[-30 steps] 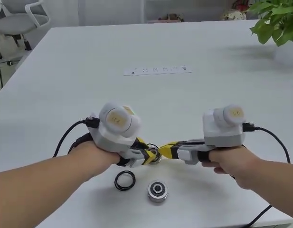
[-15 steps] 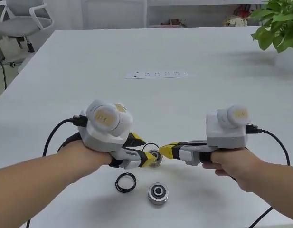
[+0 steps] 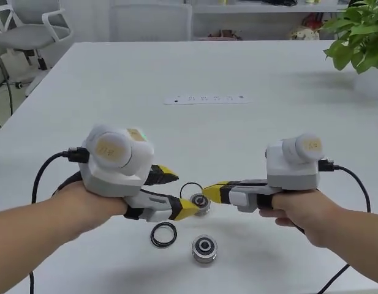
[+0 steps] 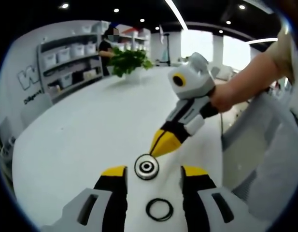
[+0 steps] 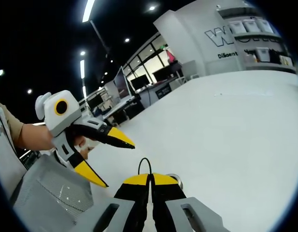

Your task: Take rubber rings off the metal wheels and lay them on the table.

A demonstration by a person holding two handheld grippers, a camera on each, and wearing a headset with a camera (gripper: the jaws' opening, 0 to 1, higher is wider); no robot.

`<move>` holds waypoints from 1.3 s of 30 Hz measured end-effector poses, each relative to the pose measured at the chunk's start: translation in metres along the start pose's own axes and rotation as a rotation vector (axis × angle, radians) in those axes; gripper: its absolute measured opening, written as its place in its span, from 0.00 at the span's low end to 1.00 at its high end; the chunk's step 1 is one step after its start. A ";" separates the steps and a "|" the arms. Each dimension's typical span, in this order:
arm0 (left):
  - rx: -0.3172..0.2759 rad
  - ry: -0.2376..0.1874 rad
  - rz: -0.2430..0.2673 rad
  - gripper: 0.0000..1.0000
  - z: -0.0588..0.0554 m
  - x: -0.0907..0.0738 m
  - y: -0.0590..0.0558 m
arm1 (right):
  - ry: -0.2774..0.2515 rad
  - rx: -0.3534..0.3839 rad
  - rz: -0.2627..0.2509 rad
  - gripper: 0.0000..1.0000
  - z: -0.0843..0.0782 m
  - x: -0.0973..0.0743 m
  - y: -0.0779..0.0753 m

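Observation:
My right gripper (image 3: 207,191) is shut on a thin black rubber ring (image 3: 190,183), which stands up as a loop from its yellow tips (image 5: 150,178). A small metal wheel (image 3: 200,202) sits right at those tips, and part of it shows beside the jaws in the right gripper view (image 5: 174,179). My left gripper (image 3: 184,192) is open, one jaw above and one below, with the wheel (image 4: 146,167) just beyond its tips. On the table nearer me lie a loose black ring (image 3: 163,234) and a second metal wheel (image 3: 204,248).
A white power strip (image 3: 204,98) lies mid-table. A potted plant (image 3: 357,37) stands at the far right corner and an office chair (image 3: 29,27) at the far left. Cables trail from both grippers toward the table's near edge.
My left gripper's jaws have gone from closed around the wheel to wide open, and it has drawn back to the left. The right gripper has stayed put, still shut.

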State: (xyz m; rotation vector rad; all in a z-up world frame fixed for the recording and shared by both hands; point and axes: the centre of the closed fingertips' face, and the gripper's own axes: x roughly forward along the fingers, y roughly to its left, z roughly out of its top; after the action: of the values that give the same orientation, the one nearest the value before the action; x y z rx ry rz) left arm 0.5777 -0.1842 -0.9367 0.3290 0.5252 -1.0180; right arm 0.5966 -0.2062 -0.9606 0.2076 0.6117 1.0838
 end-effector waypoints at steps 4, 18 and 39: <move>-0.007 -0.013 0.008 0.48 0.001 -0.008 0.000 | -0.001 -0.003 0.008 0.00 0.001 0.001 0.005; -0.029 -0.022 0.017 0.55 -0.011 -0.032 -0.002 | 0.009 -0.012 0.040 0.00 0.002 0.006 0.020; -0.067 -0.022 0.046 0.64 -0.036 -0.061 -0.004 | 0.096 -0.006 0.109 0.00 -0.018 0.031 0.045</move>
State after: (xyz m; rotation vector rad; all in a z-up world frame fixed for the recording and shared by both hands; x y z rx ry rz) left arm 0.5389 -0.1249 -0.9331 0.2692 0.5283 -0.9566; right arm 0.5616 -0.1605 -0.9666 0.1866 0.6892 1.2053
